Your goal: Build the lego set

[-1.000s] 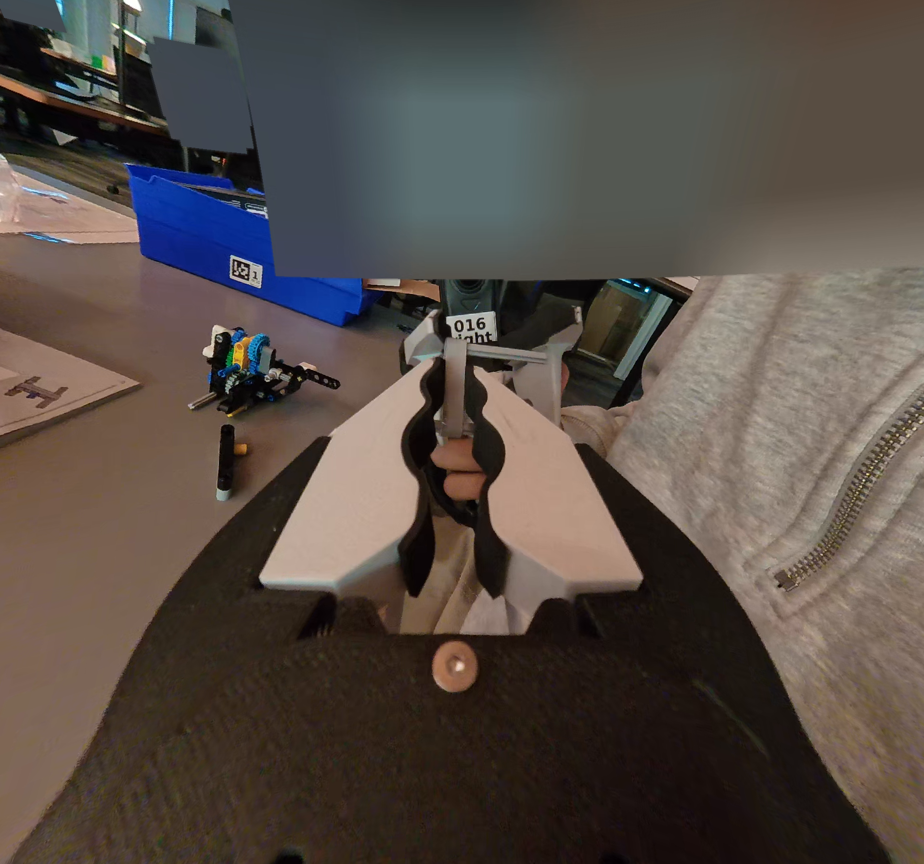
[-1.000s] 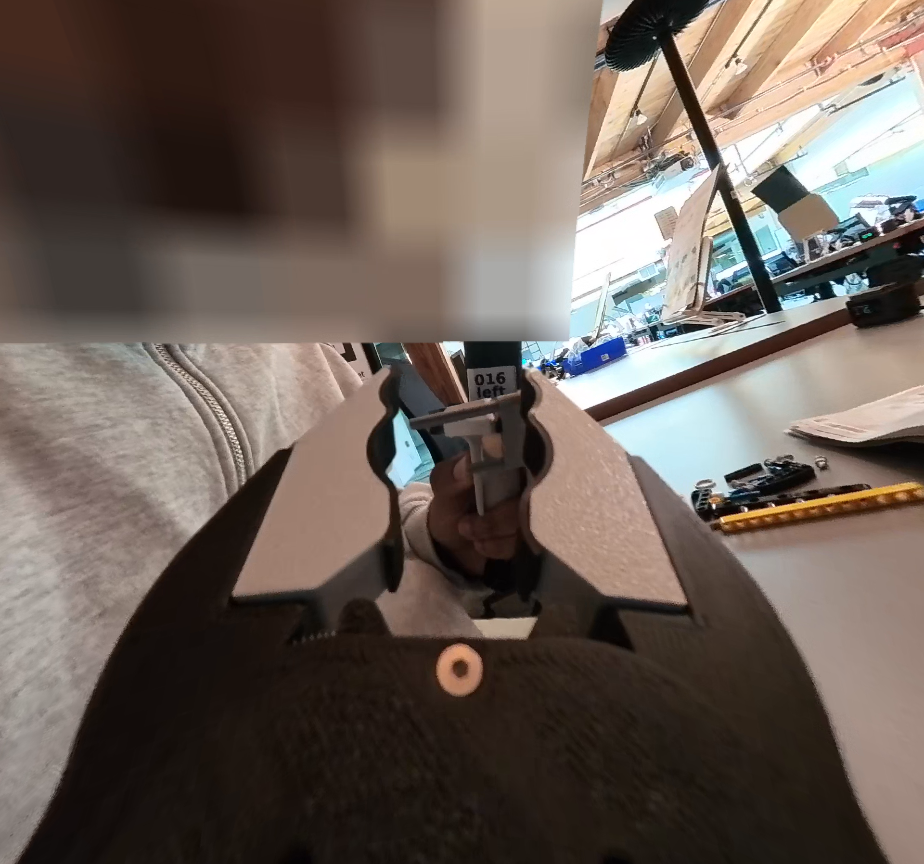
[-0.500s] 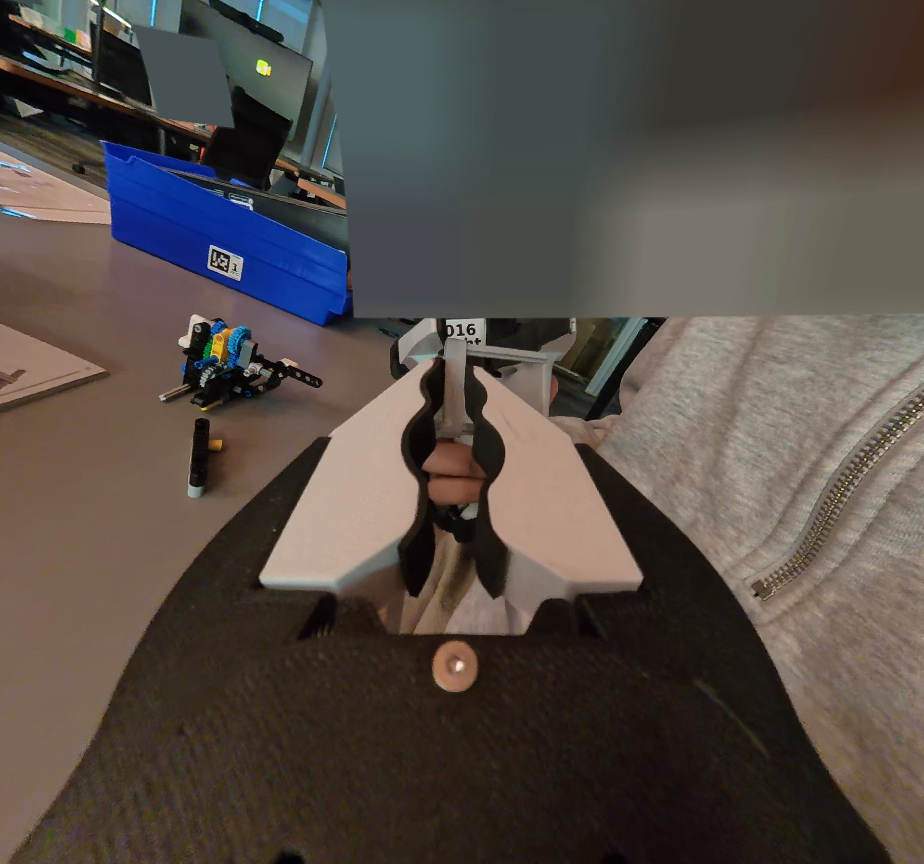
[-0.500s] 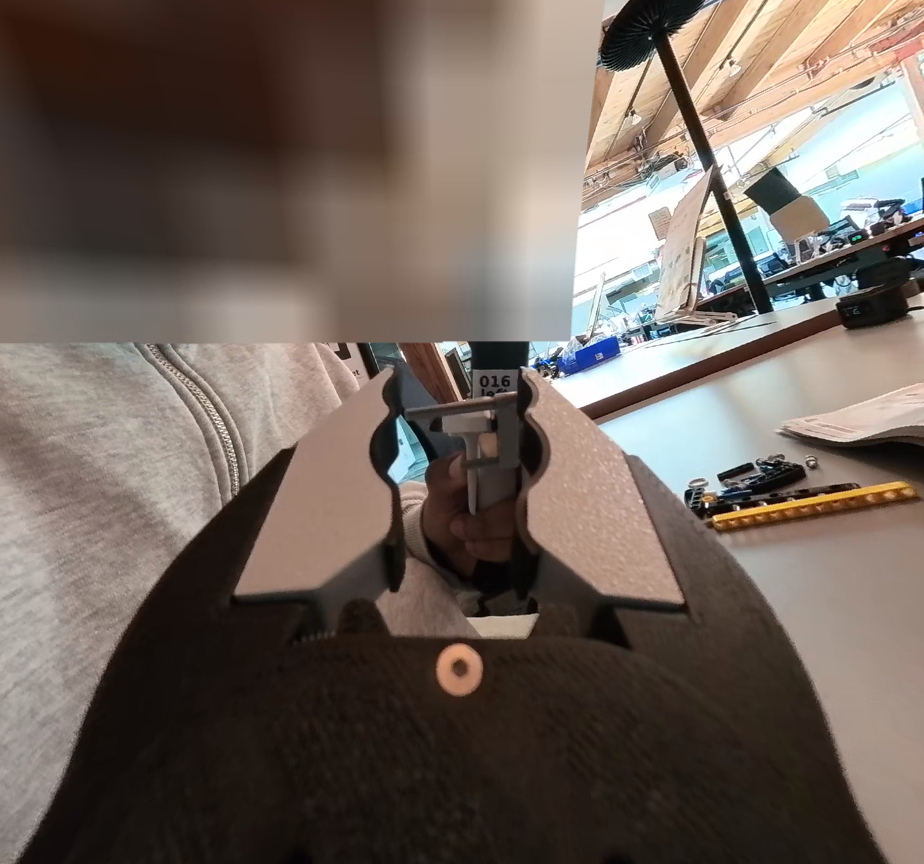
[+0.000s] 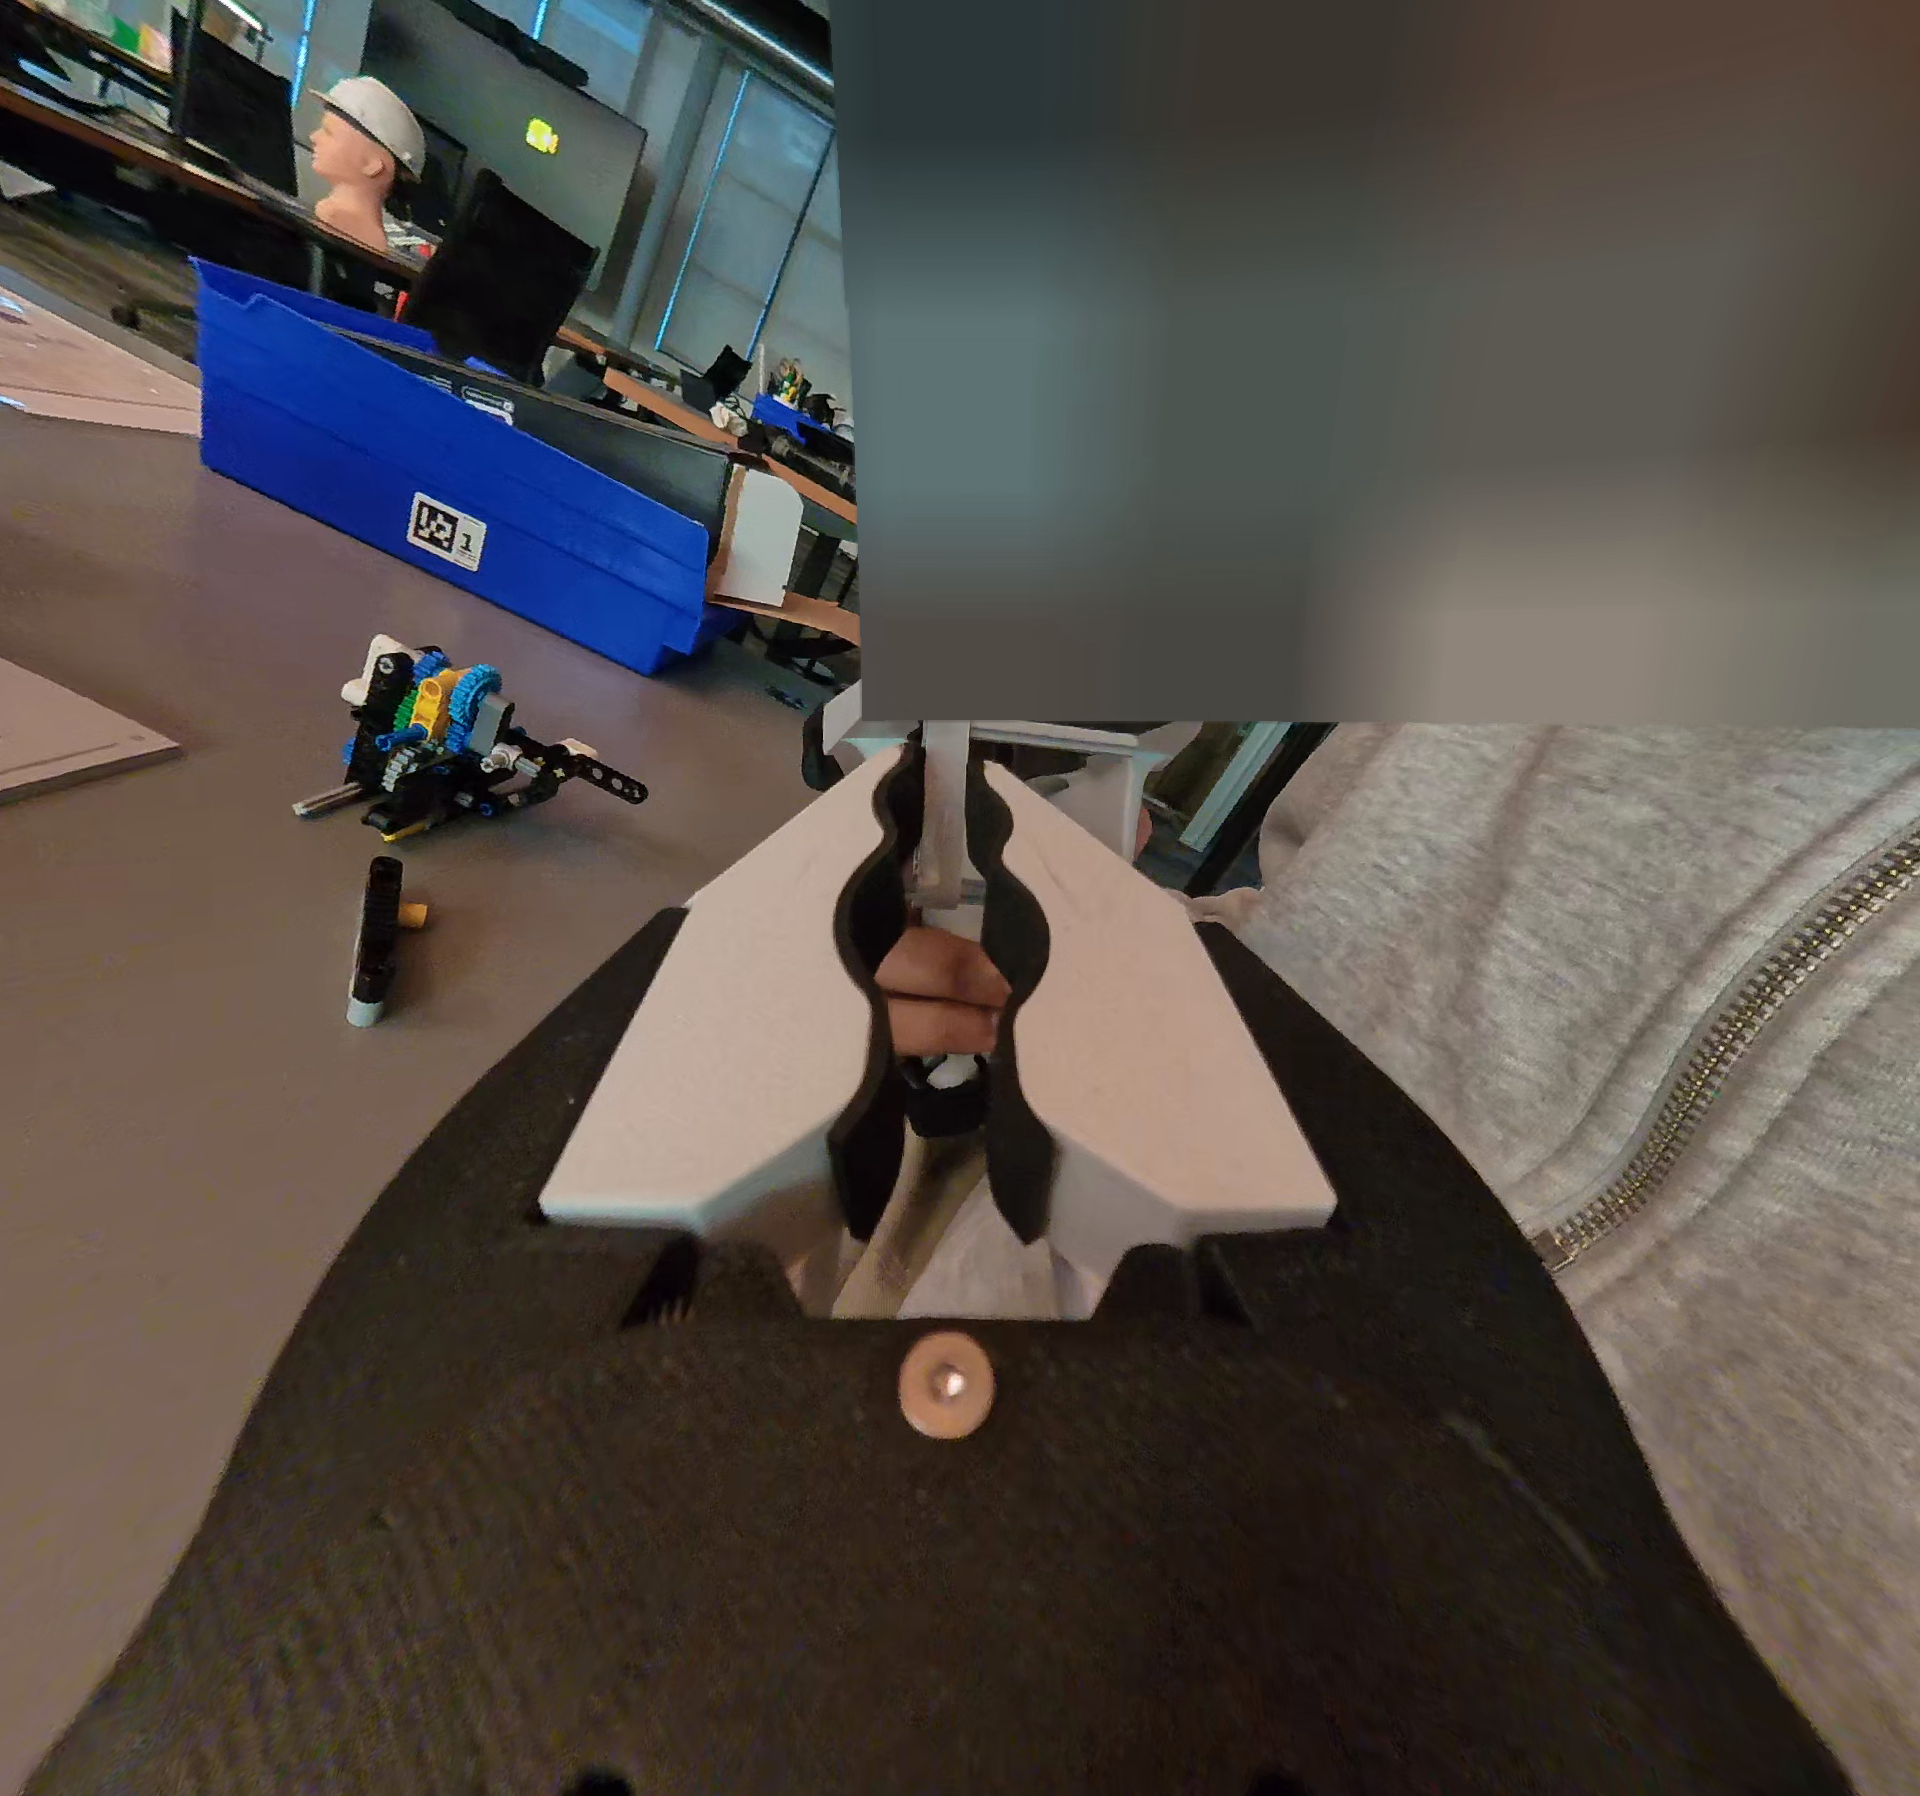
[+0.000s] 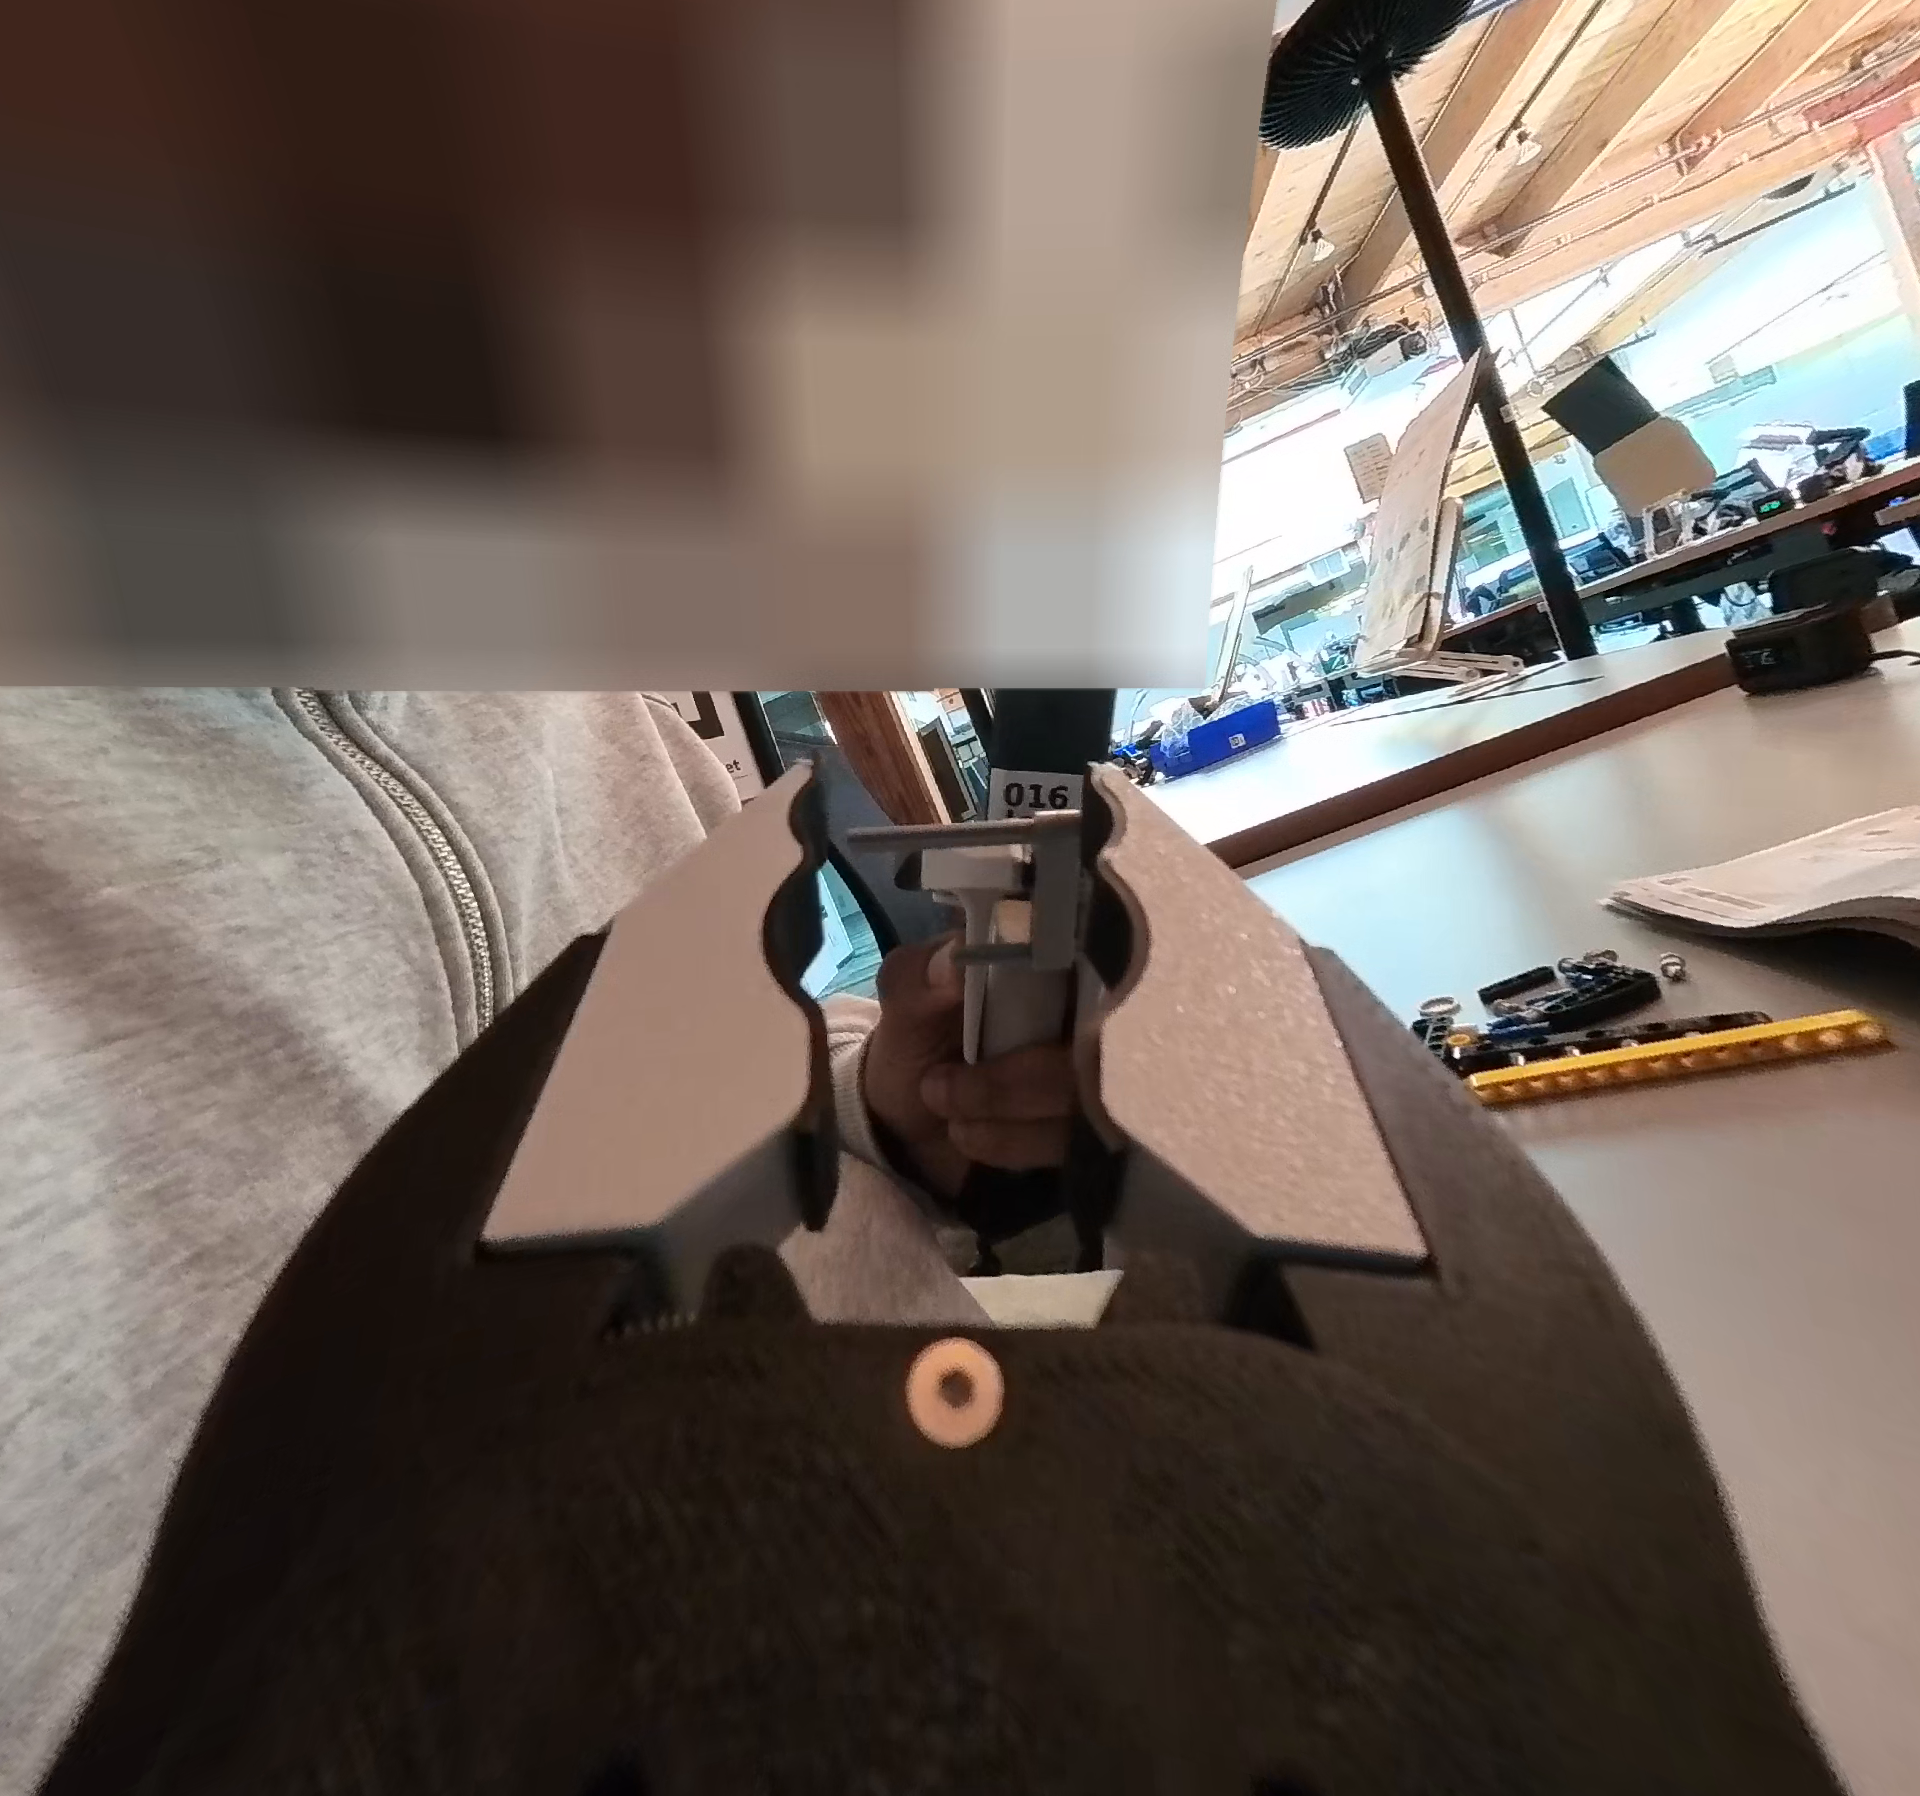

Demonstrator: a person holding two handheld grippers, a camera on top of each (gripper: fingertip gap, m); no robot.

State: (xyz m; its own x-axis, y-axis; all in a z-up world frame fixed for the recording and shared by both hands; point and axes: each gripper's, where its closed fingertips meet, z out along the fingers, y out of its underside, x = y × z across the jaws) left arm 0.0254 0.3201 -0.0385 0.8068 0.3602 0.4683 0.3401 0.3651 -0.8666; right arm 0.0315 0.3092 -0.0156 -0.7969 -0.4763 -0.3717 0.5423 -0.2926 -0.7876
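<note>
My left gripper (image 5: 945, 772) is nearly shut, with a small black lego piece (image 5: 940, 1097) wedged low between its pads. My right gripper (image 6: 951, 796) is open and empty. The two grippers face each other close in front of the person's grey zip hoodie (image 5: 1558, 967); each shows in the other's view, held by a hand (image 6: 956, 1071). A partly built lego assembly (image 5: 447, 738) in black, blue, yellow and green sits on the table, left of my left gripper. A black pin with a tan stub (image 5: 376, 936) lies just in front of it.
A blue bin (image 5: 447, 479) stands behind the assembly, and a booklet corner (image 5: 62, 738) lies at the left. In the right wrist view a yellow beam (image 6: 1683, 1055), several small black parts (image 6: 1558, 993) and an open booklet (image 6: 1787, 884) lie on the grey table (image 6: 1662, 1331). My two grippers' fingertips are within a few centimetres of each other. The partly built lego assembly (image 5: 447, 738) is about 20 cm from both grippers' fingertips.
The left wrist view has swung a little, so the assembly and bin sit farther left and higher. Both grippers' jaws stand as before. The right wrist view has barely moved.
</note>
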